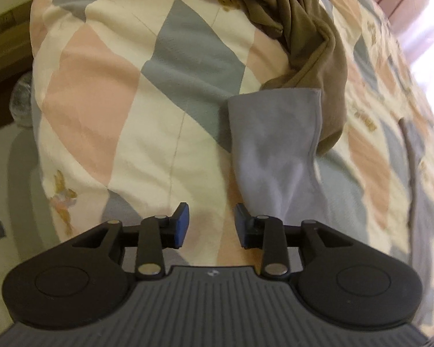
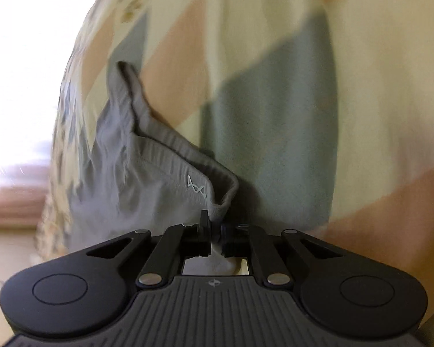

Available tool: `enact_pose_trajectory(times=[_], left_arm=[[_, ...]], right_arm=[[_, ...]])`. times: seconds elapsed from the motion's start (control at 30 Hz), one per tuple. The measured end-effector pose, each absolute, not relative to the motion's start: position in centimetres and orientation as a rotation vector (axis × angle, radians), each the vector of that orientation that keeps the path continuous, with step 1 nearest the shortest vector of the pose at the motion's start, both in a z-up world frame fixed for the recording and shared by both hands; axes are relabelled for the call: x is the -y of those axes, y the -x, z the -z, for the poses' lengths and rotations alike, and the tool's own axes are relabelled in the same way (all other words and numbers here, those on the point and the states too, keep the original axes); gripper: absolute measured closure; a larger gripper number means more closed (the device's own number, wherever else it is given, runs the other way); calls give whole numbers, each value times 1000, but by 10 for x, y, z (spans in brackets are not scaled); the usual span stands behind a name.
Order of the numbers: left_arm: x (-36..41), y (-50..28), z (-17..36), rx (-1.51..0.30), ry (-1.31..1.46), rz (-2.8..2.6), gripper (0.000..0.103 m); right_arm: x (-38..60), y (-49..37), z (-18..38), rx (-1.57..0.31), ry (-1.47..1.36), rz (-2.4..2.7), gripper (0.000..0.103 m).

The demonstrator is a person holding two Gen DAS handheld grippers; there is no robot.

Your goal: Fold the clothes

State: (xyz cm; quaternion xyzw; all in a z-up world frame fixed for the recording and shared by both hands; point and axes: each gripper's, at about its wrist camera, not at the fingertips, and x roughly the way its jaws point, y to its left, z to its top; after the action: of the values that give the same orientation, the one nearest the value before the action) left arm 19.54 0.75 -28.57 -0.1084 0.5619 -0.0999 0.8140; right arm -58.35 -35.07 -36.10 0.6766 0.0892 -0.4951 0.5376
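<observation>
A grey garment (image 1: 275, 150) lies on a checked quilt (image 1: 107, 92); in the left wrist view one leg end of it reaches down to the right finger of my left gripper (image 1: 212, 222). That gripper is open and empty, just left of the cloth. An olive-brown garment (image 1: 301, 29) lies crumpled beyond it. In the right wrist view my right gripper (image 2: 215, 225) is shut on the corner of the grey garment's elastic waistband (image 2: 170, 150), which carries a small white logo (image 2: 196, 188).
The quilt (image 2: 275, 86) of cream, pink and grey-blue diamonds covers the bed. The bed's left edge drops to a floor with a grey-patterned mat (image 1: 3, 190). Bright window light (image 2: 23, 57) lies to the left in the right wrist view.
</observation>
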Motion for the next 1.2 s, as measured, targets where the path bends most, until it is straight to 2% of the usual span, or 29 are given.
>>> enact_pose_trajectory(times=[0.1,0.27,0.3,0.33,0.6,0.73,0.87,0.9,0.93,1.0,1.07,1.1,1.13,1.17,1.2], left_arm=[[-4,-199,292,-1184,278,229,59],[5,-209,322,-1188,434,245,59],[8,-211,326,-1197,439,246,69],[12,-212,326,-1195,413,250,103],[2,-187,252,-958,94,345,102],[-8,-201,285,-1081,-120,260,96],[-12,-231,267,-1078,36,266,95],[0,-239,256,-1054,41,317,80],[13,-248,247,-1033,35,366,53],[49,-271,238,-995,1,439,35],[89,-298,236,-965,-47,507,29],[98,-307,232,-940,-70,502,16],[105,-315,227,-914,-92,490,9],[112,-323,222,-887,-115,478,9],[119,-331,217,-860,-137,466,16]], right_arm=[[352,606,339,-245,-1544,1236,100],[358,615,322,-334,-1493,1238,100],[357,614,321,-347,-1490,1242,100],[358,612,324,-358,-1495,1248,100],[362,600,332,-422,-1513,1284,99],[366,591,337,-449,-1524,1320,99],[366,579,340,-488,-1528,1357,98],[365,575,340,-497,-1528,1369,98],[365,572,341,-507,-1530,1378,98],[365,563,342,-533,-1526,1402,97],[365,555,344,-549,-1521,1432,97],[365,551,345,-552,-1520,1449,97],[364,549,345,-549,-1522,1465,97],[363,547,345,-547,-1523,1480,97],[362,545,345,-544,-1524,1496,96]])
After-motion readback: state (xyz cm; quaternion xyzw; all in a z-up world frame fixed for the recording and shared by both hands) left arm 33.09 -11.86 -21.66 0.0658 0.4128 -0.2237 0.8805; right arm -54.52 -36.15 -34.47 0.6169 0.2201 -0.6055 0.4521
